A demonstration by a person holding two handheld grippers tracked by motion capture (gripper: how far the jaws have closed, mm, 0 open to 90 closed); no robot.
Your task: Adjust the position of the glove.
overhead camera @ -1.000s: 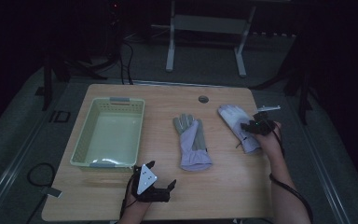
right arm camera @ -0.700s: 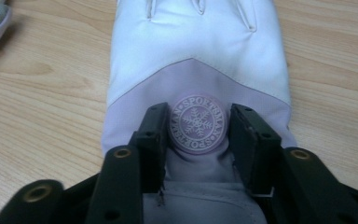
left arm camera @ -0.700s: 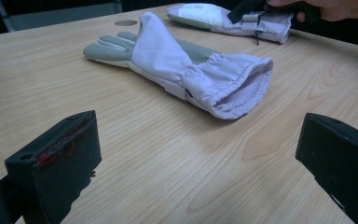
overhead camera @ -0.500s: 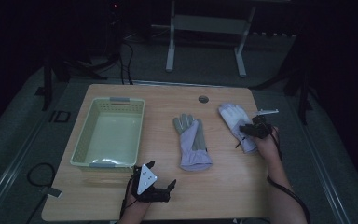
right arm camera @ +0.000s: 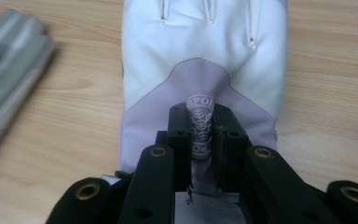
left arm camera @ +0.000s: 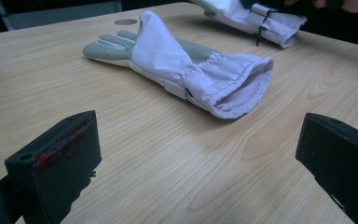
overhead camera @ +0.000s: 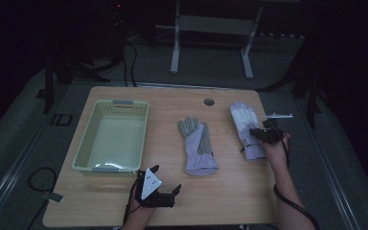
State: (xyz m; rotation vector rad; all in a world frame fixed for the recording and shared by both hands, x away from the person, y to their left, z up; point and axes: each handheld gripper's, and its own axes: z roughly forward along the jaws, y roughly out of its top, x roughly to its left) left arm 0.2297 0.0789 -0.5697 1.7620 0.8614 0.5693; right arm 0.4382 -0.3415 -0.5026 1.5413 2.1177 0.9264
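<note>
Room: pretty dark all round, with a light wooden table (overhead camera: 230, 196) lit in the middle and a metal stand on the grey floor behind it.
Right gripper (right arm camera: 200, 135): jaws have just been closing and now pinch a raised fold of fabric with a round printed logo, on the back of the white and lilac glove (right arm camera: 205, 56).
That glove: lies flat near the table's right edge (overhead camera: 245, 127), fingers pointing away from the person, cuff under the gripper (overhead camera: 263, 135).
Left gripper (left arm camera: 200, 172): jaws spread wide with nothing but bare wood between them, sitting low at the near edge (overhead camera: 155, 191).
Second glove: grey and lilac glove (left arm camera: 182, 65) mid-table, cuff opening facing the left gripper, well apart from it.
Basket: pale green plastic basket (overhead camera: 88, 153) at the left, just beyond the left gripper.
</note>
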